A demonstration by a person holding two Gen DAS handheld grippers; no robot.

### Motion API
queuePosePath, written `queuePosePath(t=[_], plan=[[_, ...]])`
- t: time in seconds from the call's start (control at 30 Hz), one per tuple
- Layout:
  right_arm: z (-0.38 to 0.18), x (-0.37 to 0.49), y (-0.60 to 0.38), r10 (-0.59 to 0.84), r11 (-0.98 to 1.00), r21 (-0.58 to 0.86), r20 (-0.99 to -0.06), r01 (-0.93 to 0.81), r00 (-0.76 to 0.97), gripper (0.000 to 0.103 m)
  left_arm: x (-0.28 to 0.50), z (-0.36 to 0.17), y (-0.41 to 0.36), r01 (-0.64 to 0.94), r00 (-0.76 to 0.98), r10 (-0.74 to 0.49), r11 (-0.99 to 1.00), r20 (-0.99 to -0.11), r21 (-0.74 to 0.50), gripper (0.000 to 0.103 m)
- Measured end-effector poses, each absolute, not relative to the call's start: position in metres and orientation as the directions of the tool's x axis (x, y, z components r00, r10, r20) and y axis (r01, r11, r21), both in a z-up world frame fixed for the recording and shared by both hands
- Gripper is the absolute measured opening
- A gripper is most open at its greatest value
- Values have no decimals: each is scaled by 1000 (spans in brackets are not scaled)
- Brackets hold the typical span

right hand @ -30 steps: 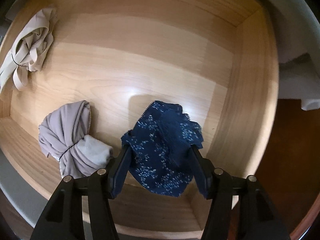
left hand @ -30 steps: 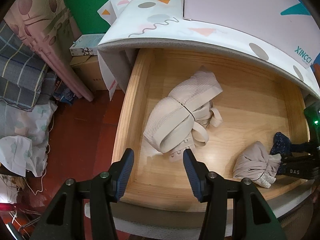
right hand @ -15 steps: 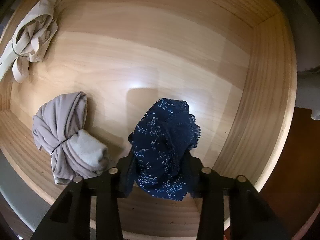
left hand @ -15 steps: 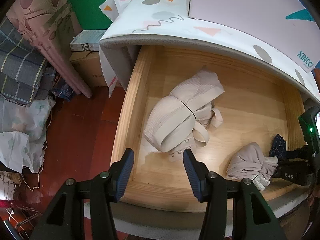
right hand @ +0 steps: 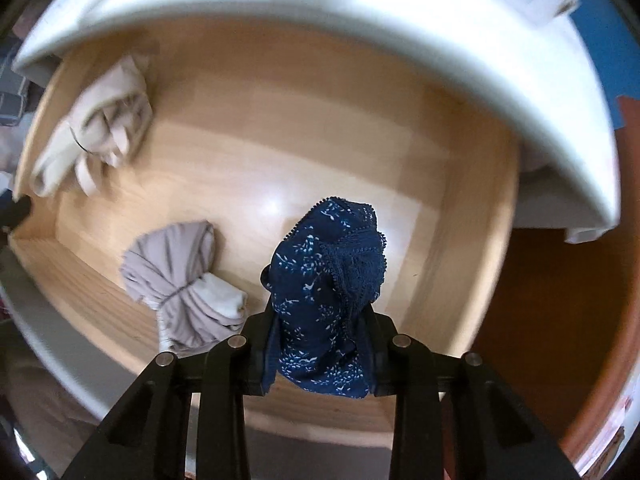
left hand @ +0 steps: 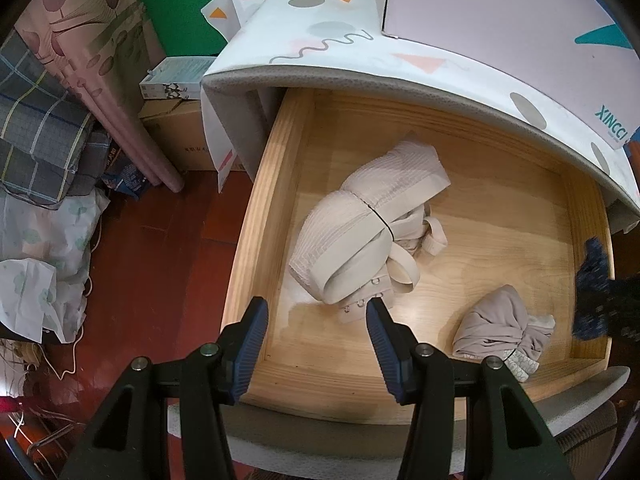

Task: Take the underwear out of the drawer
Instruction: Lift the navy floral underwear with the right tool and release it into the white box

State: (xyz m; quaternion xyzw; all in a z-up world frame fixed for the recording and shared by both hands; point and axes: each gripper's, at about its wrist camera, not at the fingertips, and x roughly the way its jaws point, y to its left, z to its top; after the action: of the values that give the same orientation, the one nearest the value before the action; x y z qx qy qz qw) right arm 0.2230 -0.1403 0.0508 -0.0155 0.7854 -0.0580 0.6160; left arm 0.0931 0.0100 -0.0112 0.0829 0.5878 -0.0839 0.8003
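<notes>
My right gripper (right hand: 320, 316) is shut on the navy floral lace underwear (right hand: 326, 280) and holds it lifted above the floor of the open wooden drawer (right hand: 280, 128). The underwear also shows at the right edge of the left wrist view (left hand: 592, 280). My left gripper (left hand: 316, 320) is open and empty, hovering over the drawer's front left corner, just short of a beige bra (left hand: 372, 232). A bundled grey-beige garment (left hand: 500, 324) lies near the drawer's front wall, and also shows in the right wrist view (right hand: 180, 276).
A white patterned cover (left hand: 360, 48) overhangs the back of the drawer. Left of the drawer are red floor (left hand: 160, 264), cardboard boxes (left hand: 176, 136), a rolled pink mat (left hand: 100, 80) and piled bedding (left hand: 40, 152).
My right gripper closed on the navy underwear and lifted it up and back from the drawer floor. My left gripper stayed open and drifted slightly.
</notes>
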Motion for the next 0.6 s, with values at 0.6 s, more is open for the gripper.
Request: queuePosePath(t=[0.6], plan=[[234, 326, -153, -117, 988, -102, -983, 114, 140, 30, 91, -7, 14, 216, 310, -45, 976, -950, 25, 52]])
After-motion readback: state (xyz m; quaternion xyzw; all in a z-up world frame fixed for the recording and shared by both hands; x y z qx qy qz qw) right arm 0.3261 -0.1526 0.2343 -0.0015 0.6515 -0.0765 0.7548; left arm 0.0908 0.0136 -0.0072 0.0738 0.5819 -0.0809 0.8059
